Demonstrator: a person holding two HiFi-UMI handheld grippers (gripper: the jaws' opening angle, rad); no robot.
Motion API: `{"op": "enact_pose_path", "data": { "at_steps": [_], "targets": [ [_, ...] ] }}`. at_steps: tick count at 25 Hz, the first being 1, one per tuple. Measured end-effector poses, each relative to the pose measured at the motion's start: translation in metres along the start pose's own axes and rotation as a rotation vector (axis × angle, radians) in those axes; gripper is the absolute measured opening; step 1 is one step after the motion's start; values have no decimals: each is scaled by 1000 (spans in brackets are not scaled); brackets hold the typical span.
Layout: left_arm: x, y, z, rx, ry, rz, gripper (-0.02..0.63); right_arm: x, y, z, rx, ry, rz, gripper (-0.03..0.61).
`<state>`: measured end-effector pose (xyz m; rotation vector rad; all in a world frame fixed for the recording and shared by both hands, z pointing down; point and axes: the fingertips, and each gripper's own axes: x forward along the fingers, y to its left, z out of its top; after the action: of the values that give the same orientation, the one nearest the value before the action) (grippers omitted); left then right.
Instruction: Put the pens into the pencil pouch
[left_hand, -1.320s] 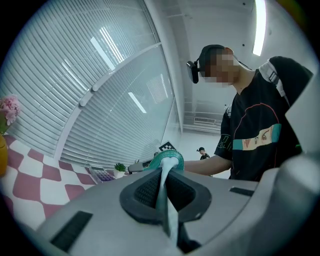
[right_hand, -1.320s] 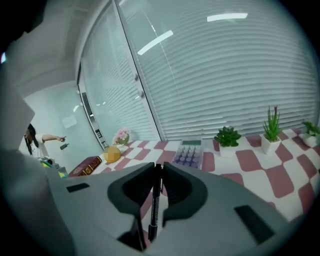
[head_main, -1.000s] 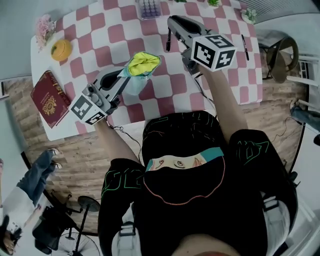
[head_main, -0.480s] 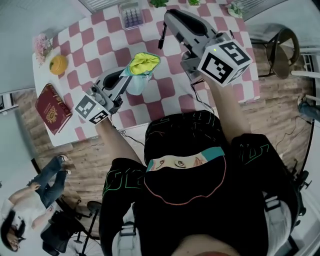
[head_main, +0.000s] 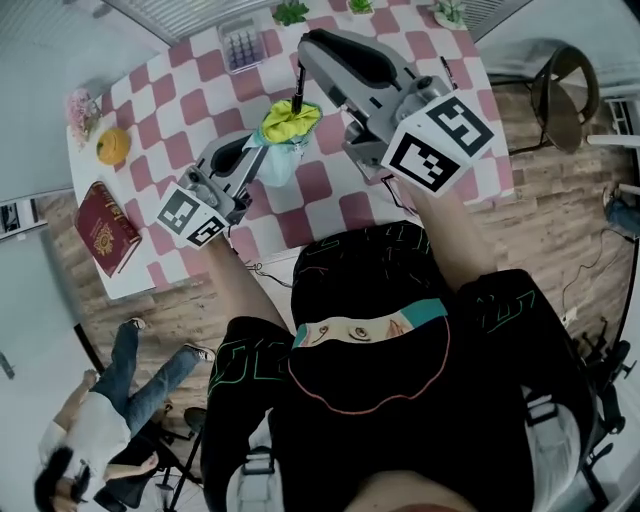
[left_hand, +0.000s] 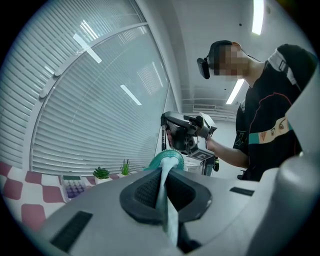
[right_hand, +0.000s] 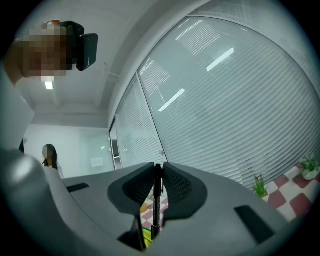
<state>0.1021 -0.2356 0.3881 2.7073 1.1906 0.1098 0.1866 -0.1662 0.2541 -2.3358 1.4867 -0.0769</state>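
Observation:
My left gripper (head_main: 258, 148) is shut on the rim of the teal pencil pouch (head_main: 281, 150) and holds it up above the checked table (head_main: 330, 185), its yellow-lined mouth (head_main: 290, 120) open upward. My right gripper (head_main: 303, 52) is shut on a black pen (head_main: 297, 90) that hangs upright, its lower tip at the pouch mouth. In the left gripper view the pouch's edge (left_hand: 166, 195) is pinched between the pads. The right gripper view shows the pen (right_hand: 156, 200) upright between the pads. Another black pen (head_main: 447, 71) lies near the table's right edge.
A calculator (head_main: 243, 45) and small potted plants (head_main: 290, 12) stand at the table's far edge. An orange object (head_main: 112, 145) and a red book (head_main: 108, 225) lie at the left. A chair (head_main: 560, 90) stands right of the table. A person (head_main: 110, 400) is at the lower left.
My right gripper has risen and swung left with the pen, bringing its tip over the pouch mouth. My left gripper has shifted a little with the pouch, still gripped.

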Motion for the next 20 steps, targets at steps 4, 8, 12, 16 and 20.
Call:
{"op": "enact_pose_path", "data": {
  "at_steps": [4,8,12,16,20],
  "targets": [
    [18,-6,4,15,2,-6,0,-10,-5,3,1,-14,3,60],
    [38,-16,7,26,5,-23,0,-20,-13,3,9,-15,0,60],
    [58,-22,10,46,10,-31,0,-30,-17,5,1,-36,3,59],
    [77,-29,10,62,20,-36,0,-42,-20,5,-25,-51,5,59],
    [95,-40,8,73,33,-70,0,-57,-29,8,-76,-70,-12,58]
  ]
}}
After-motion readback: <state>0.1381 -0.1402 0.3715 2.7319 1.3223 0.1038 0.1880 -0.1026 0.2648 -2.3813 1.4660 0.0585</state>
